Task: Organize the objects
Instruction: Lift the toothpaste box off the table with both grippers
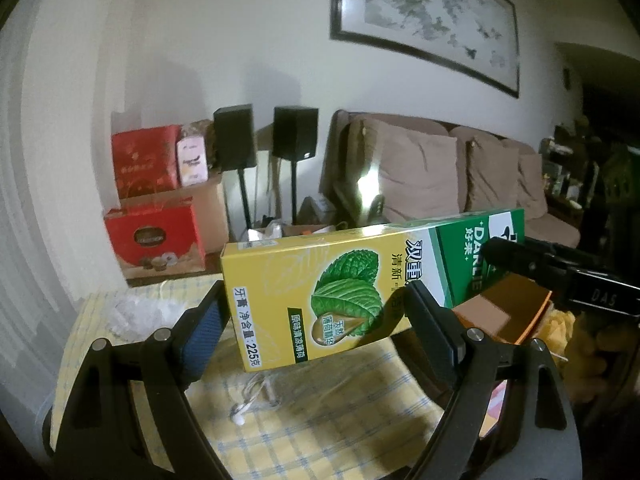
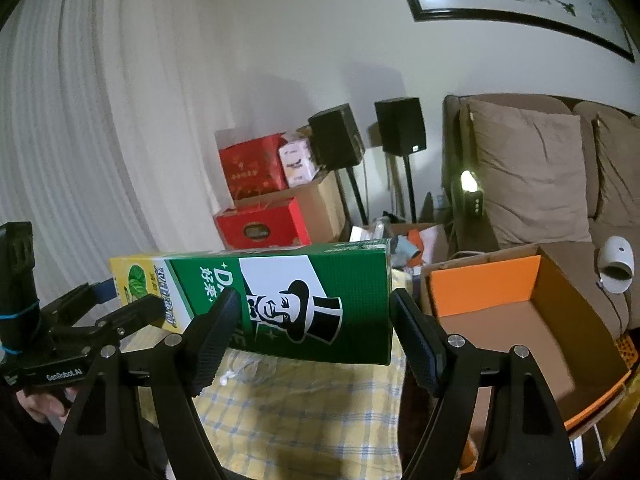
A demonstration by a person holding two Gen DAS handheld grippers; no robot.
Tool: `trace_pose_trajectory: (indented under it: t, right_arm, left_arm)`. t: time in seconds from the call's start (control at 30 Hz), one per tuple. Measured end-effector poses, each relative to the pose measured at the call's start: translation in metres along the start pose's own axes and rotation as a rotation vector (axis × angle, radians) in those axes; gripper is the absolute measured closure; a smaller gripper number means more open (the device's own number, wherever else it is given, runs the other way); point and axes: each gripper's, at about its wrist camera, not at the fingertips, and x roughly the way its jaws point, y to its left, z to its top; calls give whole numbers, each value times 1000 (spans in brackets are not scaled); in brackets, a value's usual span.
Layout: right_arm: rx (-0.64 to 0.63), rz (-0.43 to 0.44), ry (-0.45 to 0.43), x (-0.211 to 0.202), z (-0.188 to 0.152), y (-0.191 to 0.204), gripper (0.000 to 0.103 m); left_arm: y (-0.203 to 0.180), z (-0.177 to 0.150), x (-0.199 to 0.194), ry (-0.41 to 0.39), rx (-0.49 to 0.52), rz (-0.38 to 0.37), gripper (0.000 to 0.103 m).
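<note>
Both grippers carry the toothpaste box (image 1: 344, 280) above the counter (image 1: 320, 412).

Your left gripper (image 1: 316, 328) is clamped on the yellow end of the toothpaste box, its blue pad and black pad pressed against opposite faces; your right gripper (image 2: 316, 332) is clamped on the green end, either side of the top-hat logo. That box is lifted clear of the yellow checked cloth (image 2: 304, 412), long axis roughly level and running crosswise between your hands, yellow end to your left, green end to your right toward the open cardboard box (image 2: 520, 320) with the orange flap. White earphones (image 1: 252, 404) lie on the cloth beneath.
</note>
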Motion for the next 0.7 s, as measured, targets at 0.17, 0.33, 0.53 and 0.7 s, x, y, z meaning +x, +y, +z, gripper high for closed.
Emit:
trace_pose_trajectory:
  t: [0.17,0.33,0.53,0.7]
  right_arm:
    - [9,-26,-27,-16,6,-14,25]
    - [17,-58,-57,-30,11,-24,25]
    - [1,-102,-115,-51,14,-41,25]
    - [12,-146,-148,-66,15,-55,25]
  left_arm:
    - [-18,8,2,-29,8,-28,18]
    - [-34,16,5,-45,26,-52,18]
    - [-58,22,14,-111,58,-106,18]
    - [-74,25,21,-145,63,-128,17]
